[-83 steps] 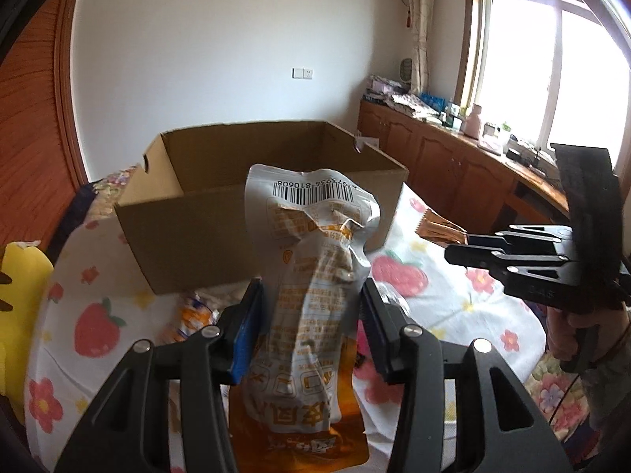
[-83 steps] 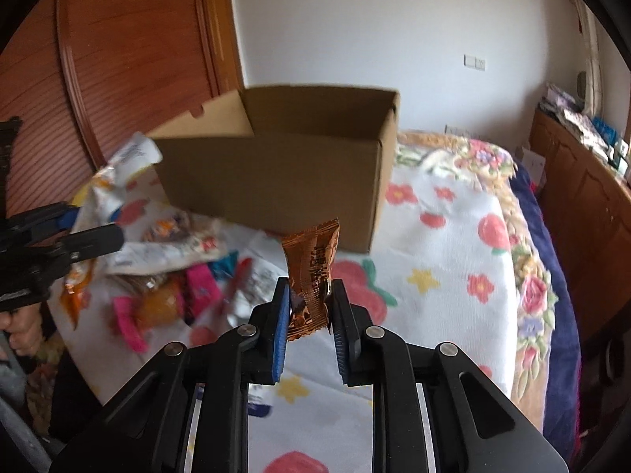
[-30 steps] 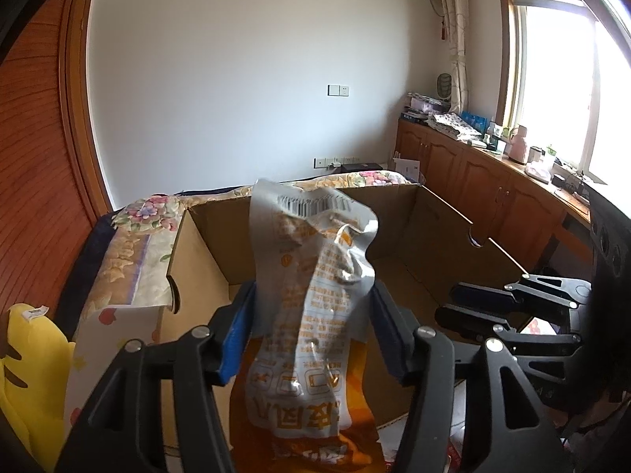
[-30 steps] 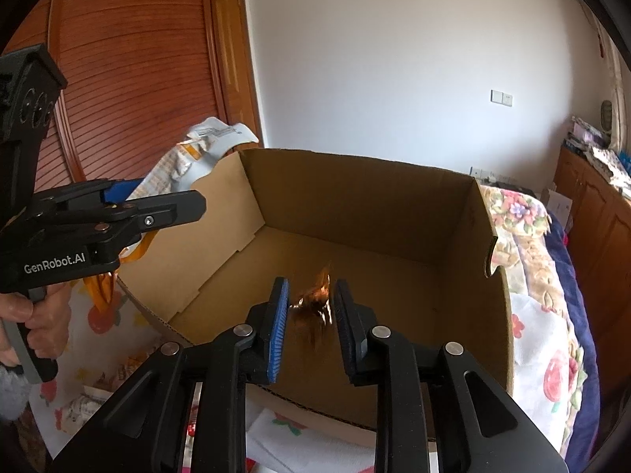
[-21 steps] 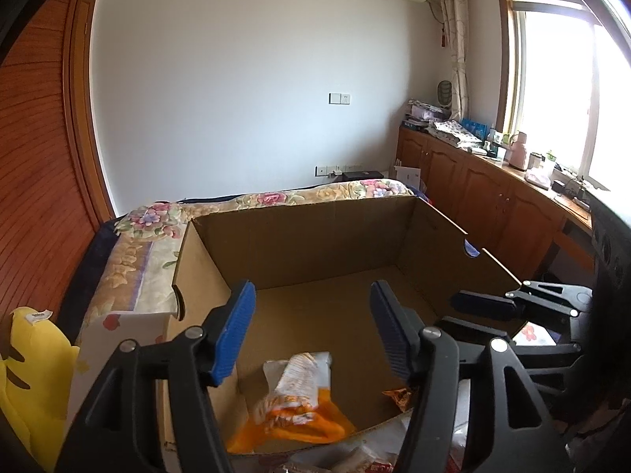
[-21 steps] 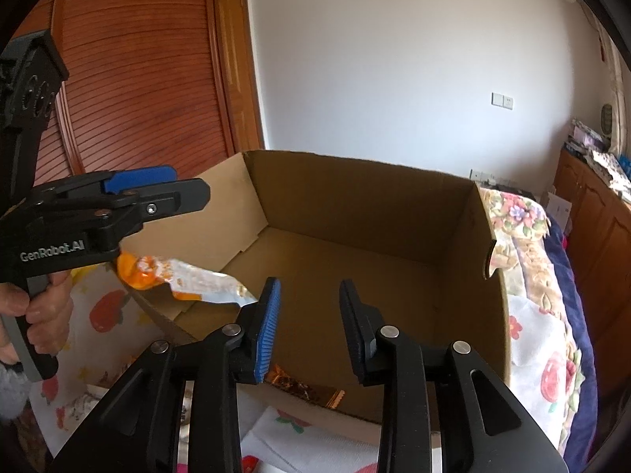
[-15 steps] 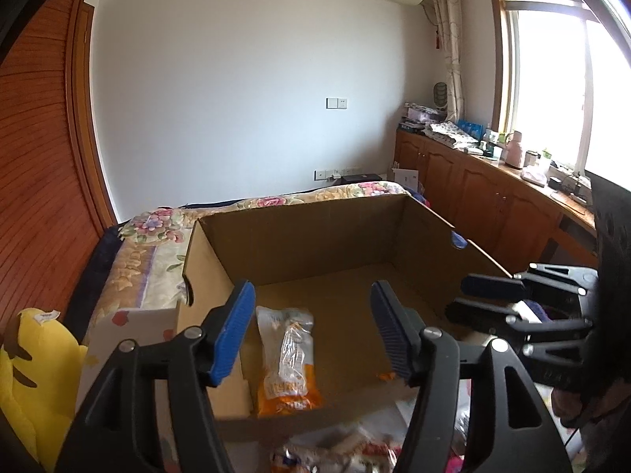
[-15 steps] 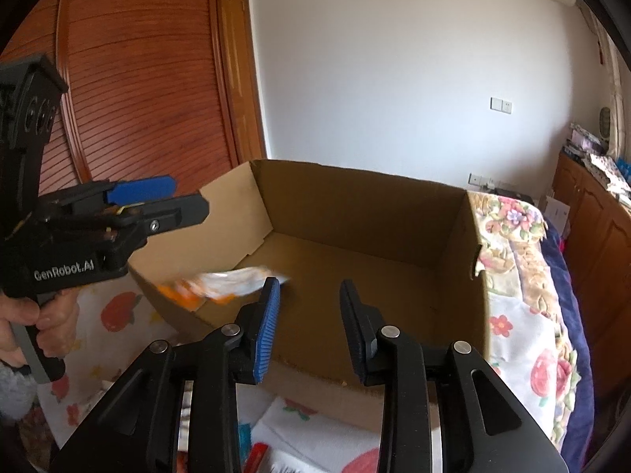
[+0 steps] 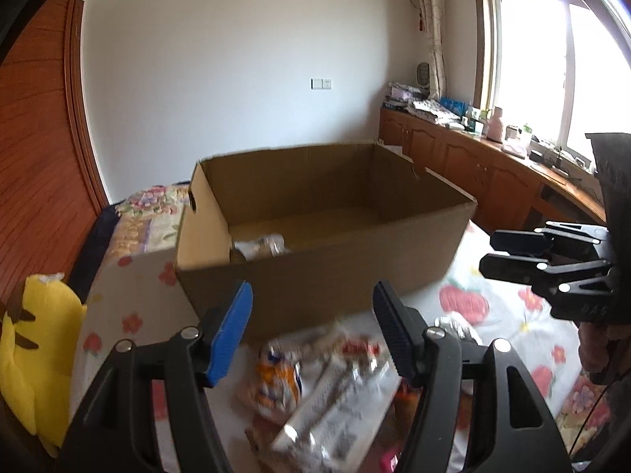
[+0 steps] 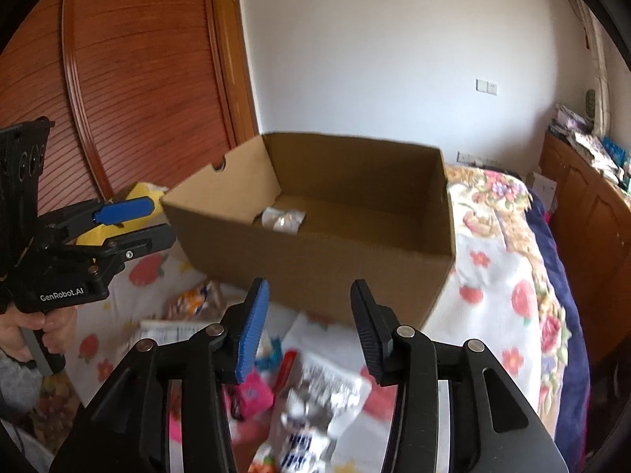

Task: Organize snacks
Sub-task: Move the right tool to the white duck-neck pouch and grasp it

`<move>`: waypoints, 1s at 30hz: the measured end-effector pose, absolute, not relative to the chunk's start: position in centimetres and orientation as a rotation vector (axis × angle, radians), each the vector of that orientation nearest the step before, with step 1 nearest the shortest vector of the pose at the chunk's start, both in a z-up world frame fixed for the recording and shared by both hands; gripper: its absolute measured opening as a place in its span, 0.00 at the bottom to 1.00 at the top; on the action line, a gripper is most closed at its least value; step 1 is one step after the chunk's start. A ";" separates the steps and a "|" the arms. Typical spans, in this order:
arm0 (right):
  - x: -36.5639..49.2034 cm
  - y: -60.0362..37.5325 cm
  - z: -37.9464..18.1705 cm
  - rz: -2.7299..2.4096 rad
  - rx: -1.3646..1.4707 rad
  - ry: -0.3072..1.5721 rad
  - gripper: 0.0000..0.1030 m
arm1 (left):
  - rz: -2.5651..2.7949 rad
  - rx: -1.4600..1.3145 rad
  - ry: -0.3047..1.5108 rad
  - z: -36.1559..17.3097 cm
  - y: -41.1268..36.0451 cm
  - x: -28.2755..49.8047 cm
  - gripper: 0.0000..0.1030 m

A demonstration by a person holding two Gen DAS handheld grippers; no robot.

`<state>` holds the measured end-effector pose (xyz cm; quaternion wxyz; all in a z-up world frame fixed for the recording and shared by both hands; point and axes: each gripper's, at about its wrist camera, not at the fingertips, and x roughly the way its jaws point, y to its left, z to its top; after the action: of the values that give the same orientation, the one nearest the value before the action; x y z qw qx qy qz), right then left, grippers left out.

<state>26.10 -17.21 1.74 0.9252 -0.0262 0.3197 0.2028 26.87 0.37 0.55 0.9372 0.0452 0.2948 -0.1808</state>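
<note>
In the left wrist view we see, at the far left edge, one yellow plush toy [image 9: 35,339]. Right of it, at the lower centre, our left gripper [image 9: 311,323] stands with its jaws apart and nothing between them; the log of the fingers' spread puts them just about steady, released. Above them, in the middle of the frame, sits one open cardboard box [image 9: 323,252] on the strawberry-print cloth [image 9: 508,315], and inside it, near the left wall, we count one pale snack packet [image 9: 260,246] lying flat. Below the box, in the lower centre, a loose heap of snack packets [image 9: 327,386] lies on the cloth, blurred; we make out at least three but cannot count them surely. At the right edge the right gripper [image 9: 512,252] shows from the side, held by a hand [image 9: 599,351].

In the right wrist view the left gripper shows at the left edge, a hand [image 10: 27,335] around its handle. At the centre the same box holds that one pale packet toward its near left. At the lower centre the right gripper's jaws are opening, empty, over blurred packets: one silver packet [image 10: 319,398] and one pink one [image 10: 252,392] among them.
</note>
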 end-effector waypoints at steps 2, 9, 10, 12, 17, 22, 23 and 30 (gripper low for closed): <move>25.2 -17.3 1.2 0.408 -0.047 0.670 0.45 | -0.374 0.089 0.619 -0.1 0.5 26.2 0.63; 23.1 -17.7 -0.8 0.379 -0.048 0.724 0.46 | -0.386 0.087 0.658 -1.8 0.5 24.4 0.64; 22.9 -17.8 -1.2 0.375 -0.045 0.734 0.46 | -0.391 0.091 0.669 -2.2 0.4 24.3 0.64; 22.4 -17.9 -2.2 0.371 -0.040 0.756 0.47 | -0.394 0.098 0.681 -2.7 0.2 24.0 0.64; 22.0 -17.9 -4.8 0.360 -0.033 0.809 0.54 | -0.400 0.097 0.718 -4.1 0.2 23.3 0.65; 21.9 -17.6 -6.8 0.358 -0.034 0.858 0.57 | -0.394 0.096 0.742 -5.3 0.4 22.8 0.65; 21.9 -17.5 -7.0 0.359 -0.033 0.863 0.58 | -0.393 0.095 0.746 -5.5 0.5 22.8 0.65; 21.8 -17.0 -8.0 0.354 -0.054 0.889 0.61 | -0.390 0.093 0.754 -5.8 0.7 22.5 0.66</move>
<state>21.77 -16.95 -8.04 0.8874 -0.0260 0.4275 0.1703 22.51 0.71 -5.80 0.9103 0.0450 0.3656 -0.1890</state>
